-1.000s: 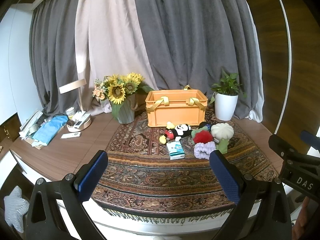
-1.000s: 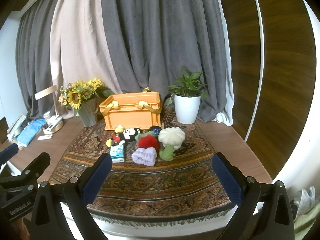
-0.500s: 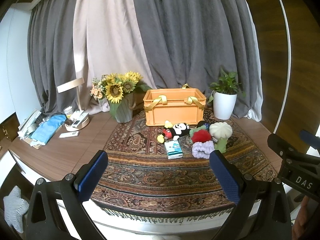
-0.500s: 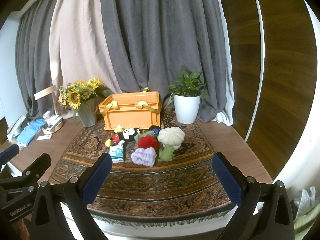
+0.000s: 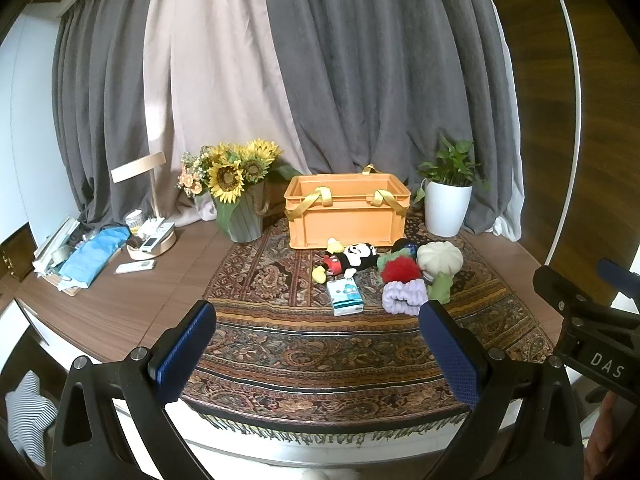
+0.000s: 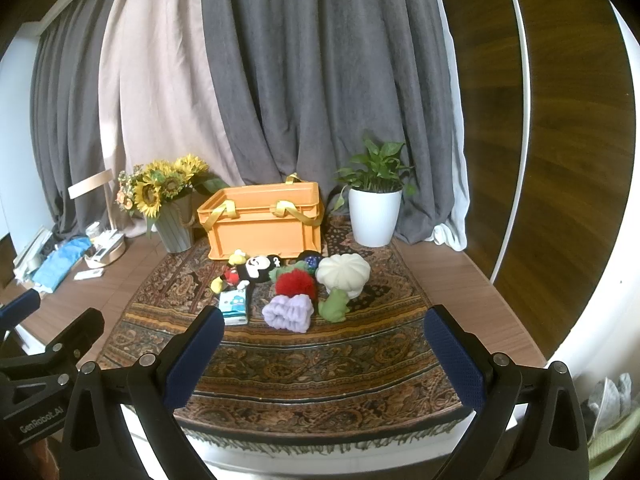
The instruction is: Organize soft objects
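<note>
Two grippers, both spread wide and empty, hang over the near edge of a patterned rug (image 5: 280, 344) on a wooden table (image 5: 132, 304). Left gripper (image 5: 318, 344): blue-padded fingers (image 5: 184, 350) apart, well short of the soft objects. Right gripper (image 6: 322, 354): the same posture, its housing also visible at the right margin of the left view. Soft objects lie clustered on the rug just in front of an orange crate (image 5: 346, 210) with yellow strap handles: a mouse plush (image 5: 352, 260) lying on its side nearest the crate; a tissue pack (image 5: 344, 302) just in front of it; a red pom-pom (image 5: 400, 270) to its right; a lilac scrunchie (image 5: 402, 298) in front of the pom-pom; a white mushroom plush (image 5: 440, 256) with a green stalk (image 5: 440, 286) at the right of the group; a dark ball (image 5: 404, 247) between plush and crate, partly hidden. Sunflowers (image 5: 232, 172) in a grey pot stand left of the crate, a potted plant (image 5: 446, 200) in a white pot to its right. Curtains (image 5: 340, 80) hang behind. Table clutter at far left includes a blue cloth (image 5: 94, 254) and a remote (image 5: 134, 267).
</note>
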Available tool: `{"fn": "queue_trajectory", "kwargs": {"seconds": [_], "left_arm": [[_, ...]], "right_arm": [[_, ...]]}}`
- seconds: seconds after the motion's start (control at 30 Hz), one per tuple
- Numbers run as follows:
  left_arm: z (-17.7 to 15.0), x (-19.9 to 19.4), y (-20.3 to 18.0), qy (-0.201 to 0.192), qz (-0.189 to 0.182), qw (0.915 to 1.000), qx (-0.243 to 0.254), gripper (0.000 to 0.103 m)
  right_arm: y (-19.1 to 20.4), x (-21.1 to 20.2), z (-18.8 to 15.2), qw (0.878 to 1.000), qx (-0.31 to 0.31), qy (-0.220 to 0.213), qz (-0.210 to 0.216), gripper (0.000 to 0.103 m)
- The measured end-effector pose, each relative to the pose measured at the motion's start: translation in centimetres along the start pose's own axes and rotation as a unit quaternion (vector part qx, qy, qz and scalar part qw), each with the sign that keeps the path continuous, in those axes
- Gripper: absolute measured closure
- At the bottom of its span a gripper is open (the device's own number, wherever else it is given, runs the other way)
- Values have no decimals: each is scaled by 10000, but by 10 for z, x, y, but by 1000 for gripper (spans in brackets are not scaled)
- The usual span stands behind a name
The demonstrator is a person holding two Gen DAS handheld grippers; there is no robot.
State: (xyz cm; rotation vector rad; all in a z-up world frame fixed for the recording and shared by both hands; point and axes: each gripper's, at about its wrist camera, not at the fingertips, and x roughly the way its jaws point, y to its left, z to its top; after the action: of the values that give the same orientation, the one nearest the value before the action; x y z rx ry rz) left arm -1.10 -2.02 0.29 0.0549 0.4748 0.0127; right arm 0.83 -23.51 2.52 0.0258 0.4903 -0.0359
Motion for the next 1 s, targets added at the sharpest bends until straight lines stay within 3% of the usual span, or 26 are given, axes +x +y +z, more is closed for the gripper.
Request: {"fn": "queue_trajectory", "kwargs": {"seconds": [0.7, 1.0], "left_arm": [[-4, 2, -2, 64, -28, 10000, -24, 0], [0, 21, 2, 298, -61, 9995, -107, 0]], "right_arm": [[1, 2, 0, 10000, 11, 25, -10, 2], [3, 19, -3, 9999, 53, 106, -61, 2]]}}
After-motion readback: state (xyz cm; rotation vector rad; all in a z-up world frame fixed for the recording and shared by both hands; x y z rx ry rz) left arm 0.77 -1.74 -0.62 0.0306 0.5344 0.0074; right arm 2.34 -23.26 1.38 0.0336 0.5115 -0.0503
